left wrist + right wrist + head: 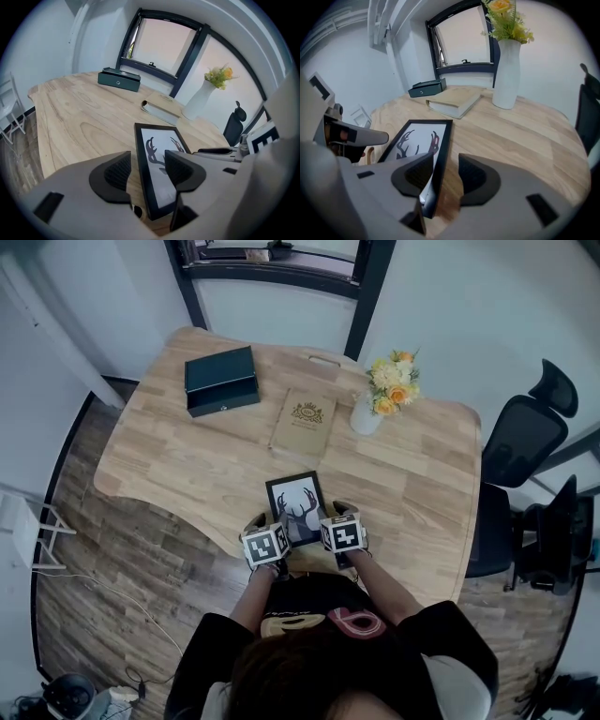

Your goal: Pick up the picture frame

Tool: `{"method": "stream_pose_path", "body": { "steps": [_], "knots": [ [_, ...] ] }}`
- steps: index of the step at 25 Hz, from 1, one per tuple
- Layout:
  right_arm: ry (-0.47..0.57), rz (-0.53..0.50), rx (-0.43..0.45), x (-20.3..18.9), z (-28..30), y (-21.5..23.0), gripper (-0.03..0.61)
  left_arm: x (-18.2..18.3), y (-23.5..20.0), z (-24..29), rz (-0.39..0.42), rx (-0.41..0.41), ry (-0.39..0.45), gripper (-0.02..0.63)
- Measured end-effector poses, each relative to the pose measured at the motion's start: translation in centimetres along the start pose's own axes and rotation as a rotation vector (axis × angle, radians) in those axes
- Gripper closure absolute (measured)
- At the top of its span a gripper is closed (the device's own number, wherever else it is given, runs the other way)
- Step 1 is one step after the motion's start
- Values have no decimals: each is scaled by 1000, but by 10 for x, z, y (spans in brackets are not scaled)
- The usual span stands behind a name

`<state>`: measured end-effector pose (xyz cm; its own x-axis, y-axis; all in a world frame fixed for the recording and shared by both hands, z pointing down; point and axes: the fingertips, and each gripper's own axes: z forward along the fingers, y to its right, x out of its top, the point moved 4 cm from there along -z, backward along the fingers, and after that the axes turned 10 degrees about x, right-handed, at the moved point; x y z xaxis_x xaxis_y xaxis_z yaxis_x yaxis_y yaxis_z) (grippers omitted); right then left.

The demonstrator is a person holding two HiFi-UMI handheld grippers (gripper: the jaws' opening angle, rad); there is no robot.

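Open on both sides, with left tool point(147, 169) and right tool point(443, 174) straddling opposite edges of the flat picture frame point(298, 507); could pinch unevenly, skidding it across the counter point(187, 465)

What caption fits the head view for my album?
Left gripper and right gripper, both open, straddle edges of the picture frame on the table.

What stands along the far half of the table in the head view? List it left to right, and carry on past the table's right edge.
dark green box → tan book → white vase of flowers → black office chair
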<state>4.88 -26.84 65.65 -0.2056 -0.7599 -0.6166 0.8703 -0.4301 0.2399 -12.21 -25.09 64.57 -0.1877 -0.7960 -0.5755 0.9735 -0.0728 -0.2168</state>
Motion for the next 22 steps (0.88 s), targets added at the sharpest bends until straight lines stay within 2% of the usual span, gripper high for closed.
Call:
{"method": "stream_pose_path", "body": {
  "steps": [13,15,16,22],
  "knots": [
    [-63,13,53,-8,13,0,413,-19,-5,18,-46,42,-121,388],
    [-71,43,81,-9,15,-2,458,-20,-5,20,-53,61,-129,388],
    [-72,50,84,-10,15,-3,483,-21,-5,21,-47,73,-130,388],
    [-62,52,75,-10,15,-5,485,-23,-5,22,8,123,-126,402]
  ]
}}
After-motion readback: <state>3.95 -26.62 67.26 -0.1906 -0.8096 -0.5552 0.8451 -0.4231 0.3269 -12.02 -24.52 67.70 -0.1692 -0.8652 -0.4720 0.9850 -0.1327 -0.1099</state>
